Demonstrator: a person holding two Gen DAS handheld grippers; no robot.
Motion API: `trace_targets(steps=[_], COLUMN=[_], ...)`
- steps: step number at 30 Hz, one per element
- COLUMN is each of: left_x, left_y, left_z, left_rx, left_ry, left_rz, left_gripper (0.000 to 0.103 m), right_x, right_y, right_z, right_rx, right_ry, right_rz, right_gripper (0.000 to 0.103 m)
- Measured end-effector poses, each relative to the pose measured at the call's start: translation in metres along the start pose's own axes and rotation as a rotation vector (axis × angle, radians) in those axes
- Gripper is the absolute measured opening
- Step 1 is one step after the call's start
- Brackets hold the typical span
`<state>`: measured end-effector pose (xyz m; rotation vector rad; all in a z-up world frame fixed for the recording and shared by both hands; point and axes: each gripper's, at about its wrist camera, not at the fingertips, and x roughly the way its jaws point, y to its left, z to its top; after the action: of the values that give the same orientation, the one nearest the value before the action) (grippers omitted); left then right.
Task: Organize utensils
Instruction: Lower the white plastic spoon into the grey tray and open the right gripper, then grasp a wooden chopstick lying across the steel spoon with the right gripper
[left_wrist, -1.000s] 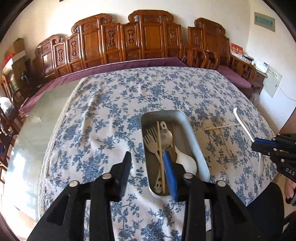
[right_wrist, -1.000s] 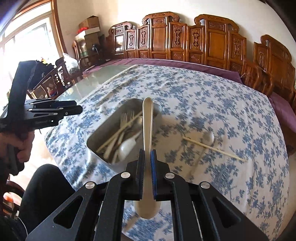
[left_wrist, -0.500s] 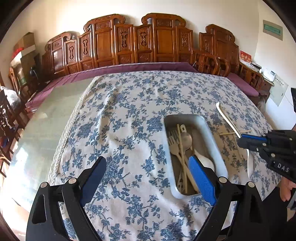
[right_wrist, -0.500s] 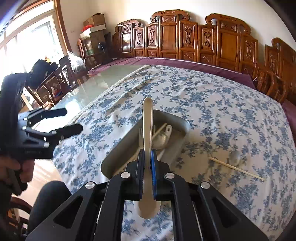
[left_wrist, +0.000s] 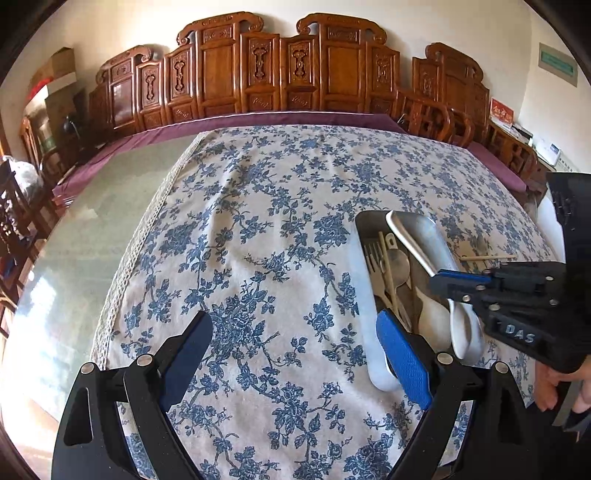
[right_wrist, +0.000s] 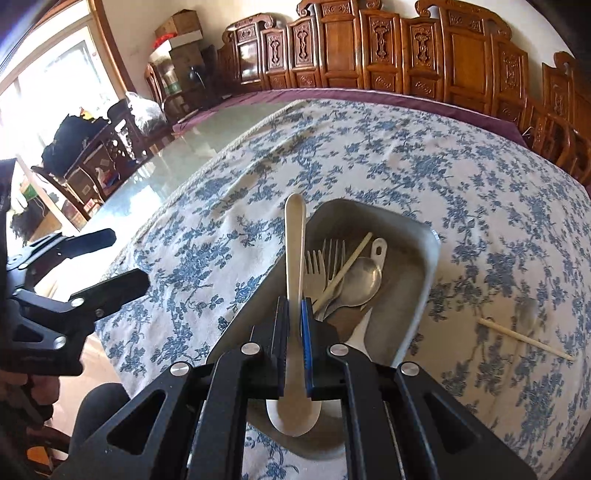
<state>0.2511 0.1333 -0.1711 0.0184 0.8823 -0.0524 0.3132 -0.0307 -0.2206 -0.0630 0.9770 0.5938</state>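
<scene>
White plastic made up the spoon (right_wrist: 294, 258) pinched between the pressed-together fingers of the right gripper (right_wrist: 294, 321), its handle pointing forward over the near-left rim of the metal tray (right_wrist: 424, 284) and its bowl hanging back under the fingers. Inside the tray lay forks (right_wrist: 325, 258), a steel spoon (right_wrist: 360, 280), a chopstick (right_wrist: 345, 271) and another white spoon (left_wrist: 434, 317), crowded toward the middle. One loose chopstick (right_wrist: 524, 338) rested on the flowered cloth (right_wrist: 369, 155) right of the tray, apart from its rim. The left gripper (left_wrist: 295, 354) hung with its fingers spread wide and holding nothing, its right finger over the tray's near corner. Left of the cloth's lace edge the desk (left_wrist: 92, 240) showed bare glass, and carved wooden chairs (left_wrist: 295, 70) lined the far side.
</scene>
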Motion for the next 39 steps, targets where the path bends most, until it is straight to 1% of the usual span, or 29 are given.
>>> trace_targets(steps=[8,13,15,20,23,27,30,33,36,39], left_x=[0.009,0.014,0.016,0.016,0.016,0.016,0.016,0.015,0.015,0.017], left_y=[0.001,0.000,-0.001,-0.004,-0.009,-0.019,-0.031,-0.045,-0.057,-0.070], left_z=[-0.001,-0.003,-0.003,-0.001,0.000,0.002,0.004,0.008,0.011,0.014], left_rx=[0.004,0.006,0.004,0.006,0.012,0.021,0.035,0.047,0.059,0.067], left_ry=[0.014,0.025,0.029,0.030,0.028,0.024,0.022,0.016,0.009,0.005], left_rz=[-0.002,-0.001,0.000,0.000,-0.004,-0.019,-0.032,-0.053,-0.069,-0.084], left_gripper=[0.087,0.087,0.087,0.087,0.087,0.087,0.087,0.087,0.087,0.087], right_x=[0.024,0.033,0.033,0.024,0.011,-0.016,-0.036,-0.046,-0.053,-0.058], right_y=[-0.012,-0.021,-0.021,-0.025,-0.037,-0.063,-0.096,-0.128,-0.169,-0.200], right_z=[0.003,0.006,0.006,0.005,0.004,0.002,-0.001,-0.009,-0.020,-0.030], right_rx=[0.054,0.099,0.101,0.088,0.080,0.058,0.048,0.043,0.065,0.079], right_ry=[0.035,0.049,0.052,0.026,-0.001,-0.051,-0.065,-0.061,-0.048,-0.035], right_rz=[-0.028,0.008,0.037,0.043,0.050,0.040,-0.010,-0.078,-0.137,-0.178], right_gripper=[0.009,0.009,0.009,0.010,0.010,0.010,0.010,0.016,0.016,0.016])
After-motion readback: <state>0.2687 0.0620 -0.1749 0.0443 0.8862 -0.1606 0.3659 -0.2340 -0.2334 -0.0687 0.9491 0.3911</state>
